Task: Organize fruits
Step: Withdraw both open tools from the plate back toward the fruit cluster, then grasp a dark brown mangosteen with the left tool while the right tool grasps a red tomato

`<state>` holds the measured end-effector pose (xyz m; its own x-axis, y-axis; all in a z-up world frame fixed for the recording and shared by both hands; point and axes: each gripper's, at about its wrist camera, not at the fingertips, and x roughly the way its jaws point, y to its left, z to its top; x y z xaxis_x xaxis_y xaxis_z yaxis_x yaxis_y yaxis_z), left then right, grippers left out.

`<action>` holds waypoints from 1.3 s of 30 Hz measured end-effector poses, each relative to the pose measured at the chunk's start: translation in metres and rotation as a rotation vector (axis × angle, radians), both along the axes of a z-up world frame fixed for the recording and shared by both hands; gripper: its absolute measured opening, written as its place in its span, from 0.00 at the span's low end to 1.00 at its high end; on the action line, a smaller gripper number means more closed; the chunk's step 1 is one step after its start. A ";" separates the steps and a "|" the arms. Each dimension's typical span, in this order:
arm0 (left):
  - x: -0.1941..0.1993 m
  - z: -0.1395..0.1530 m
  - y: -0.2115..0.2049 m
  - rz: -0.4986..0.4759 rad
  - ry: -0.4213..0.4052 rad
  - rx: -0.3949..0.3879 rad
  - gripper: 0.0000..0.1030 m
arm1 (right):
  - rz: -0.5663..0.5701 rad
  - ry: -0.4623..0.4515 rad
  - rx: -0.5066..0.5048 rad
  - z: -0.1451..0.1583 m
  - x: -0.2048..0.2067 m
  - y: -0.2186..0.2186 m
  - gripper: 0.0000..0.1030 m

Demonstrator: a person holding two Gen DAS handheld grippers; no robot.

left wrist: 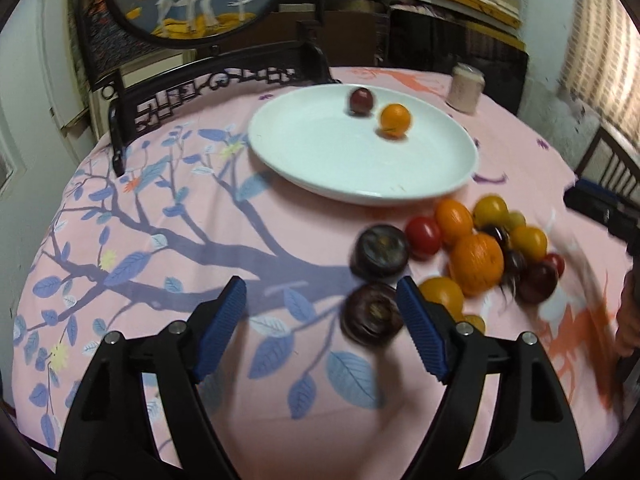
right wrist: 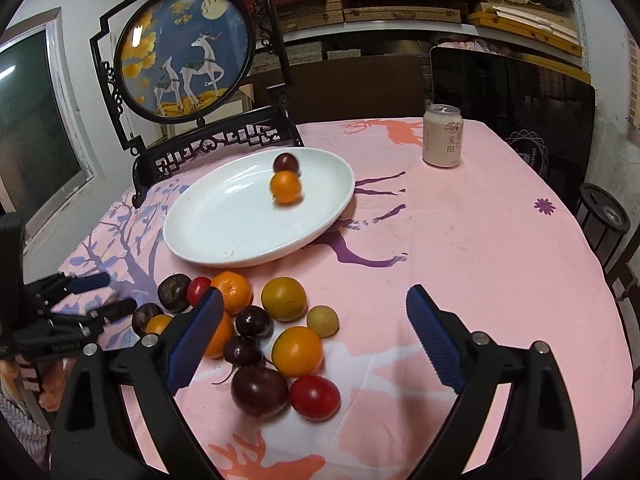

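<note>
A white plate (left wrist: pixel 320 152) holds a dark plum (left wrist: pixel 361 100) and a small orange (left wrist: pixel 395 120); the plate also shows in the right wrist view (right wrist: pixel 224 236). A pile of fruit lies in front of it: oranges (left wrist: pixel 478 264), red tomatoes (left wrist: pixel 424 234), yellow fruits and dark mangosteens (left wrist: pixel 380 252). My left gripper (left wrist: pixel 322 336) is open and empty, low over the cloth, with a mangosteen (left wrist: pixel 372 316) just inside its right finger. My right gripper (right wrist: pixel 316 344) is open and empty above the pile, over an orange fruit (right wrist: pixel 298 351) and a red tomato (right wrist: pixel 315 397).
A drink can (right wrist: pixel 443 136) stands at the far side of the pink tablecloth (right wrist: pixel 480 240). A framed deer screen (right wrist: pixel 184 56) on a black stand stands behind the plate. Chairs stand by the right edge. My left gripper shows in the right wrist view (right wrist: pixel 100 296).
</note>
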<state>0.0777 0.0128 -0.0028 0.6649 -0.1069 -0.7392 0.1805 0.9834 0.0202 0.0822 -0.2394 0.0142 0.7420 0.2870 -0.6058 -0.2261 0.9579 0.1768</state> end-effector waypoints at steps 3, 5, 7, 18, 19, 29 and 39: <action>-0.004 -0.006 -0.009 -0.023 0.005 0.042 0.80 | 0.000 0.000 -0.005 0.000 -0.001 -0.001 0.90; -0.005 -0.010 -0.012 -0.029 0.012 0.070 0.80 | 0.005 0.010 -0.001 -0.001 0.000 -0.001 0.90; -0.003 -0.014 -0.014 -0.029 0.024 0.088 0.80 | 0.009 0.019 0.003 -0.002 0.001 -0.001 0.90; 0.007 -0.017 0.002 0.102 -0.035 0.213 0.97 | 0.003 0.034 0.003 -0.004 0.001 -0.001 0.90; 0.010 -0.016 0.010 0.132 -0.027 0.196 0.97 | 0.002 0.033 0.003 -0.004 0.001 -0.001 0.90; 0.008 -0.013 0.001 0.079 -0.042 0.157 0.96 | 0.017 0.053 0.015 -0.007 0.002 -0.001 0.90; 0.024 -0.028 0.002 0.050 0.033 0.115 0.61 | 0.014 0.096 0.009 -0.018 0.007 -0.002 0.90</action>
<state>0.1017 0.0144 -0.0313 0.6426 0.0126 -0.7661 0.1336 0.9827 0.1282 0.0891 -0.2415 -0.0038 0.6764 0.3025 -0.6716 -0.2205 0.9531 0.2072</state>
